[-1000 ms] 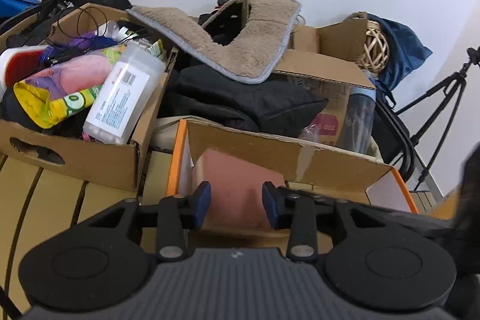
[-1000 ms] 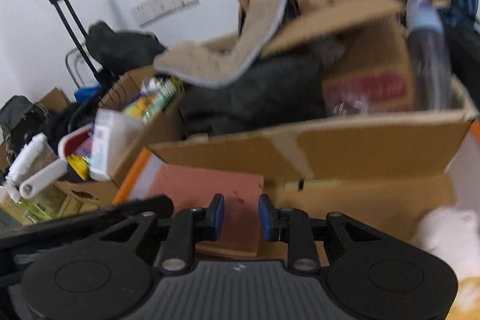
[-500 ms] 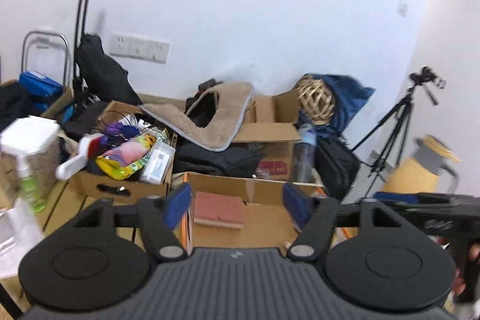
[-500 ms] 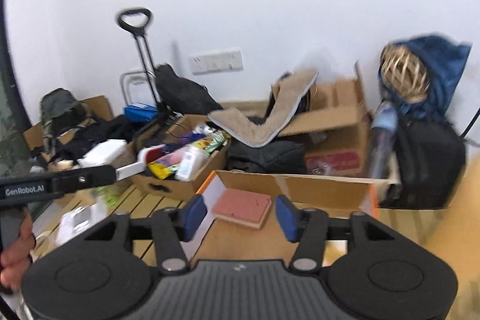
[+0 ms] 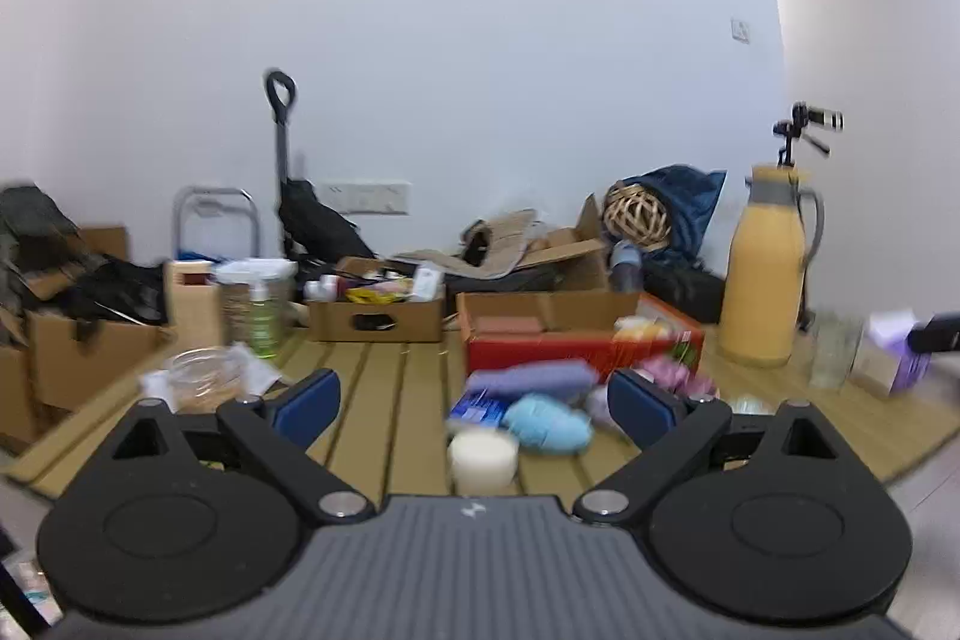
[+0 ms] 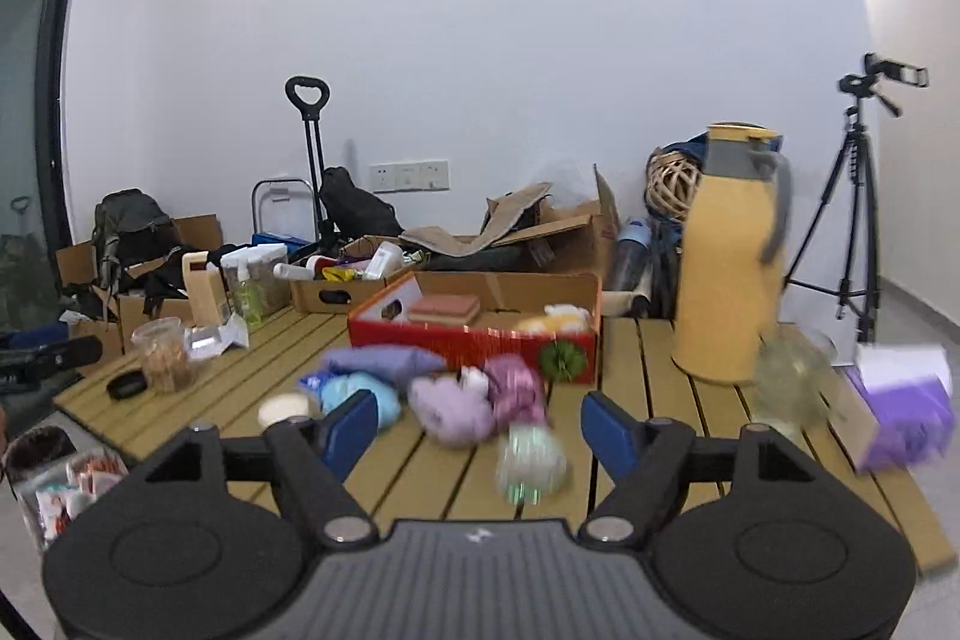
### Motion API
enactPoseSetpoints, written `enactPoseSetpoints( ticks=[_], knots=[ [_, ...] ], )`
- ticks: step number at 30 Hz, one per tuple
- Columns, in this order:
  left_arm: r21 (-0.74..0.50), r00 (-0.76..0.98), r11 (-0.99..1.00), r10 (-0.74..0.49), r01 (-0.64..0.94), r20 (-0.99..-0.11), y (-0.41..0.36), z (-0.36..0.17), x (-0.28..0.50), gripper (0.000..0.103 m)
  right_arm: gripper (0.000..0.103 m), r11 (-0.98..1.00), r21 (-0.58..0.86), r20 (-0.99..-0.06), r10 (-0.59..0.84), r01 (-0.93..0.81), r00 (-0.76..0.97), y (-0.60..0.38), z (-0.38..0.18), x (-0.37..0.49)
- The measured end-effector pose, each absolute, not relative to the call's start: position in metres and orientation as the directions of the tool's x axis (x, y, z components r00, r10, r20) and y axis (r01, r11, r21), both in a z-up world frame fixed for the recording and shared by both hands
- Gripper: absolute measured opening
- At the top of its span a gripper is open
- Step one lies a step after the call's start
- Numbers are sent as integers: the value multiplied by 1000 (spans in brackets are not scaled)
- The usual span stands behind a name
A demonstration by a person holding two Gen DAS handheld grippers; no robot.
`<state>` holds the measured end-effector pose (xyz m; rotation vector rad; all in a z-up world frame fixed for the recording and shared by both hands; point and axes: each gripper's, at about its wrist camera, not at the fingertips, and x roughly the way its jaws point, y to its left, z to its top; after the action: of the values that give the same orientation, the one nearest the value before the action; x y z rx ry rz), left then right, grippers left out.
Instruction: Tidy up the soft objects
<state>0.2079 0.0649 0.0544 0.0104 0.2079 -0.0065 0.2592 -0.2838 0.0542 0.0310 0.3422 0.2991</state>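
Your left gripper (image 5: pixel 474 409) and right gripper (image 6: pixel 480 427) both hang spread wide, holding nothing. The soft yarn balls (image 6: pixel 450 406) (blurred) lie on the slatted table (image 6: pixel 660 400), just before the red box (image 6: pixel 474 340).

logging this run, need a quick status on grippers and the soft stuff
Left gripper open, empty. Right gripper open, empty. Soft objects loose on table before red box. Nothing blocking.

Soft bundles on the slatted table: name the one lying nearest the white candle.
The light blue yarn ball, lying just right of the white candle. The lavender rolled cloth and pink bundle lie farther back.
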Motion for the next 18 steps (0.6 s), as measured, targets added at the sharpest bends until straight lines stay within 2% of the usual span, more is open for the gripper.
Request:
enactPoseSetpoints(
  ticks=[4,6,9,14,18],
  knots=[
    [-57,967,998,-42,28,-250,59,26,170,100,77,964,83,-292,265,-252,919,-274,12,206],
    [-50,957,998,-58,45,-283,55,21,175,100,77,958,76,-331,286,-277,899,-269,0,203],
    [-33,960,999,-27,18,-278,53,21,188,100,76,964,21,-349,256,-266,902,-262,-4,210],
    [-45,950,999,-21,7,-310,51,9,221,100,75,963,42,-371,261,-264,891,-256,-16,233],
    [-24,940,1000,0,-9,-341,49,-3,279,100,75,968,49,-401,244,-246,883,-252,-26,274]
  ],
)
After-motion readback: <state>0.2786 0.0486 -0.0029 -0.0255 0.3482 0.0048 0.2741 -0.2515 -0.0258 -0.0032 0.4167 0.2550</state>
